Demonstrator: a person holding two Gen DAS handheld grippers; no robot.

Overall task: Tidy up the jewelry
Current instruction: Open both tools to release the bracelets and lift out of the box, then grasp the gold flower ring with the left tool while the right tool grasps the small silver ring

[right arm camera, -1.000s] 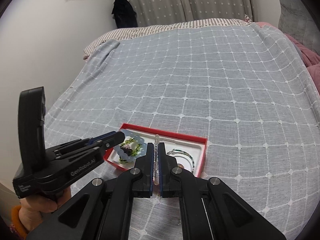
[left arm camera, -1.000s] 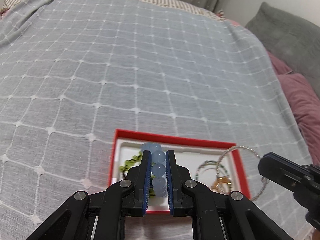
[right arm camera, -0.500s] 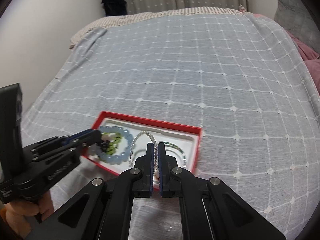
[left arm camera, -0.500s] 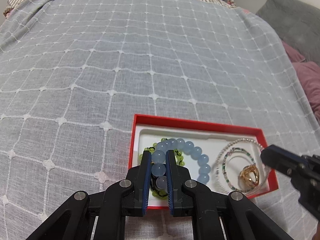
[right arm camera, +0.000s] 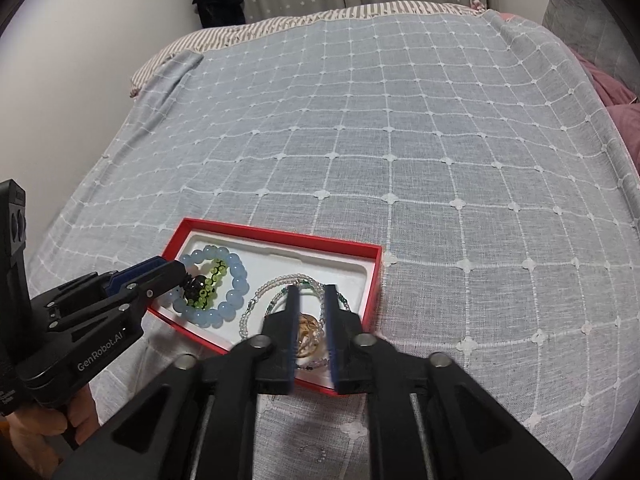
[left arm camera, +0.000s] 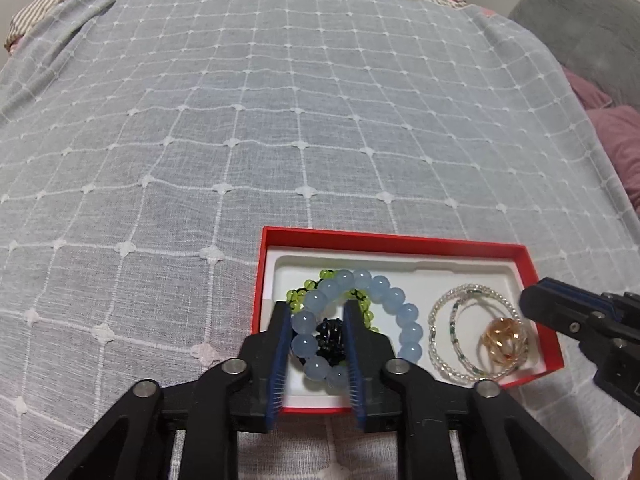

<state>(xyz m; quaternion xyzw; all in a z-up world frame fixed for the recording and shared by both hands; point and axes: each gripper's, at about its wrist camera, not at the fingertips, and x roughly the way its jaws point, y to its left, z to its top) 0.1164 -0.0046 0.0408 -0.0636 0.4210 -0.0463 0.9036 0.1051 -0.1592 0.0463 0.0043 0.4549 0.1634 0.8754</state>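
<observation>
Left wrist: blue bracelet (left arm camera: 362, 308) between tongs (left arm camera: 319, 312).

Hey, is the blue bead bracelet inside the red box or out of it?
Inside. The blue bead bracelet lies flat in the red box, left gripper open around it.

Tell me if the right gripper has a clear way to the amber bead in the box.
Probably yes: the right gripper is open right over the amber bead, and nothing blocks it except the thin bracelets looped around it.

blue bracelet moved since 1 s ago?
Yes. The blue bracelet has dropped from the left claw, now open, and lies flat in the red box.
</observation>
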